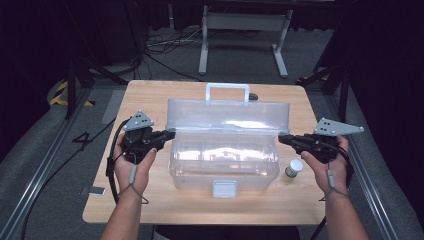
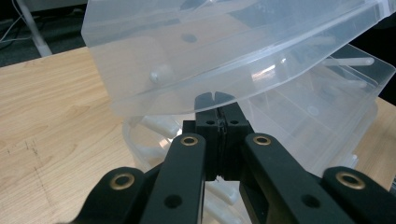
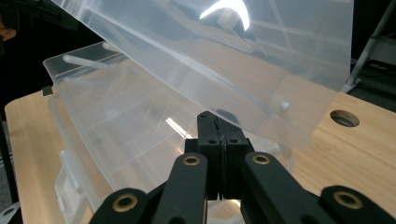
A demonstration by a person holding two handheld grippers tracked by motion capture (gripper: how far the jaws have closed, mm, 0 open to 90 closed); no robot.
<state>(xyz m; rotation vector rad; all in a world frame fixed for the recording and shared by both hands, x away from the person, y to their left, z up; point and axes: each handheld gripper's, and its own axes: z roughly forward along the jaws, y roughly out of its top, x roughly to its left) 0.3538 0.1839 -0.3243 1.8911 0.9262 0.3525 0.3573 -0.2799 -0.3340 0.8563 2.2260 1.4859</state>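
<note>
From above, the clear plastic box sits mid-table on the wooden table, its lid raised and leaning back, white handle at the far edge; your left gripper meets the lid's left end, your right gripper its right end; a small white-capped jar stands just right of the box.

In the left gripper view, your jaws are pressed together, tips at the lid's lower rim; whether they pinch it, I cannot tell.

In the right gripper view, your jaws are likewise closed tight, tips touching the lid's underside edge; a round hole marks the tabletop.
</note>
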